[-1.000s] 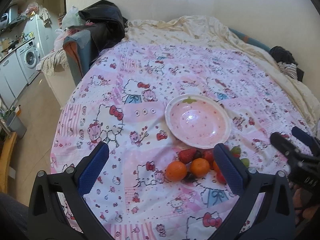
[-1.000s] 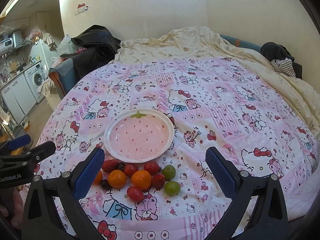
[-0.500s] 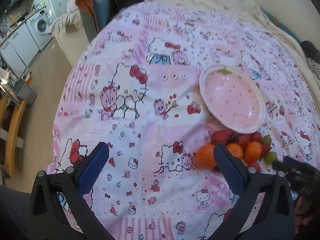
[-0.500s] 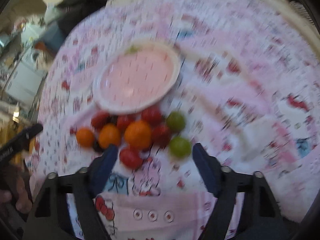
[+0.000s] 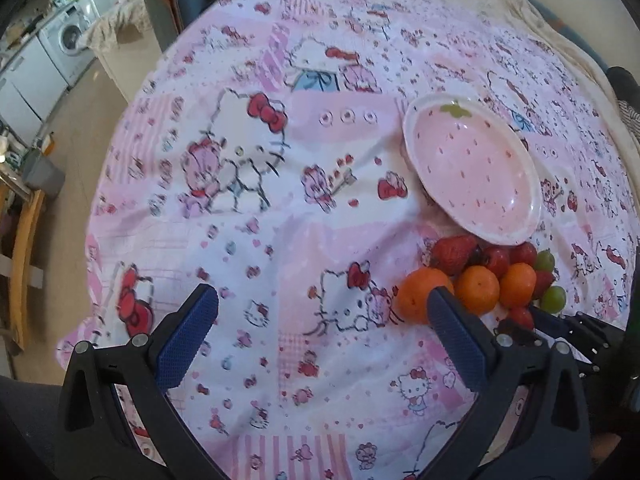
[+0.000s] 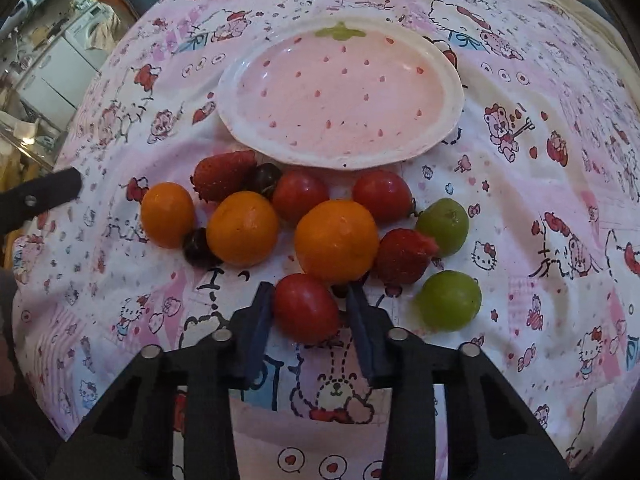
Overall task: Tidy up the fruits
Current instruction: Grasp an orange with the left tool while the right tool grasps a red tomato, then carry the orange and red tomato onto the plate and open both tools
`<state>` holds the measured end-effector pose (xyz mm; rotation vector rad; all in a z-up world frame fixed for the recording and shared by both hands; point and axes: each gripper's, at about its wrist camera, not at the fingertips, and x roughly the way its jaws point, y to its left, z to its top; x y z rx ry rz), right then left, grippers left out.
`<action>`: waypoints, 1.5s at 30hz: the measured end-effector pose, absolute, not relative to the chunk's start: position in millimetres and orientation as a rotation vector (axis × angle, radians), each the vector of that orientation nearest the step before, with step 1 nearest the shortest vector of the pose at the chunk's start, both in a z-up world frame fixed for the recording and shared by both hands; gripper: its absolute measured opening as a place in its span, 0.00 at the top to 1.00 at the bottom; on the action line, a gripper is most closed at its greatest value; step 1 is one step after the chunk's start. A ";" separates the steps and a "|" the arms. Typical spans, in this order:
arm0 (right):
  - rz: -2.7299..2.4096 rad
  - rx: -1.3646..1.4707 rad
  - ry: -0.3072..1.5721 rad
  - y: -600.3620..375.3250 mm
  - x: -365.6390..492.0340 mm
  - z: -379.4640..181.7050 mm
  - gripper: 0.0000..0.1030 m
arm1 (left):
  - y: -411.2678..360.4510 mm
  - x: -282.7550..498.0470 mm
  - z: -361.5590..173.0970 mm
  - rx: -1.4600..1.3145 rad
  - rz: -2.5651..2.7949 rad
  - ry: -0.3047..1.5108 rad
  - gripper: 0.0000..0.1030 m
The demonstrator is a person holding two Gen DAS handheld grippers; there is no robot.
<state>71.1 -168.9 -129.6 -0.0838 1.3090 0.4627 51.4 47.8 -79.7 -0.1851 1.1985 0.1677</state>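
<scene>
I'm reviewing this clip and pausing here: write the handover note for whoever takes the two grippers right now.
Right gripper: jaws closing around the nearest red tomato; it sits between the pads on the cloth, not lifted, and firm contact is unclear.
Left gripper: open, empty, above bare tablecloth, left of the fruit.
Things: strawberry-pattern plate empty; oranges, strawberries, green grapes, dark cherries and other tomatoes clustered on the cloth in front of it.
Done: nothing on the plate.
Left: finish this grasp, then probably move each fruit over.
</scene>
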 end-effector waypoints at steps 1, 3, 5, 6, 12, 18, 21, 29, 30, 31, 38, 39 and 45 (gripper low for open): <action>0.464 -0.070 1.312 -171.8 72.4 -128.3 0.68 | 45.3 50.8 -81.1 -0.186 0.157 1.205 0.00; 0.470 -0.013 1.315 -178.8 69.7 -123.8 0.68 | 38.0 49.3 -84.7 -0.165 0.127 1.218 0.00; 0.482 0.024 1.299 -181.5 65.7 -115.8 0.68 | 29.4 49.0 -89.9 -0.147 0.089 1.238 0.03; 0.490 0.043 1.284 -183.7 63.1 -109.8 0.68 | 26.5 48.8 -92.0 -0.139 0.078 1.244 0.06; 0.502 0.128 1.206 -199.1 56.4 -83.4 0.68 | 1.0 63.2 -103.2 -0.138 -0.007 1.258 0.17; 0.482 0.168 1.203 -208.2 59.6 -81.6 0.68 | -12.3 82.9 -117.3 -0.135 -0.032 1.278 0.43; 0.476 0.171 1.203 -213.1 58.8 -82.1 0.68 | -8.9 84.9 -122.6 -0.163 -0.025 1.295 0.58; 0.441 0.180 1.192 -219.5 64.2 -83.1 0.68 | -5.7 82.1 -117.7 -0.208 -0.050 1.292 0.68; 0.438 0.182 1.188 -220.4 64.0 -82.2 0.68 | -4.6 79.8 -116.0 -0.206 -0.044 1.284 0.68; 0.434 0.185 1.184 -221.5 63.3 -81.1 0.68 | -4.1 78.0 -113.6 -0.205 -0.038 1.274 0.68; 0.446 0.189 1.150 -223.6 55.8 -70.6 0.68 | 2.9 60.4 -89.7 -0.190 0.003 1.195 0.68; 0.450 0.196 1.146 -224.0 55.4 -68.8 0.68 | 4.3 57.8 -85.6 -0.188 0.011 1.186 0.68; 0.457 0.240 1.107 -227.4 56.4 -55.5 0.68 | 8.2 53.7 -45.7 -0.124 0.012 1.095 0.68</action>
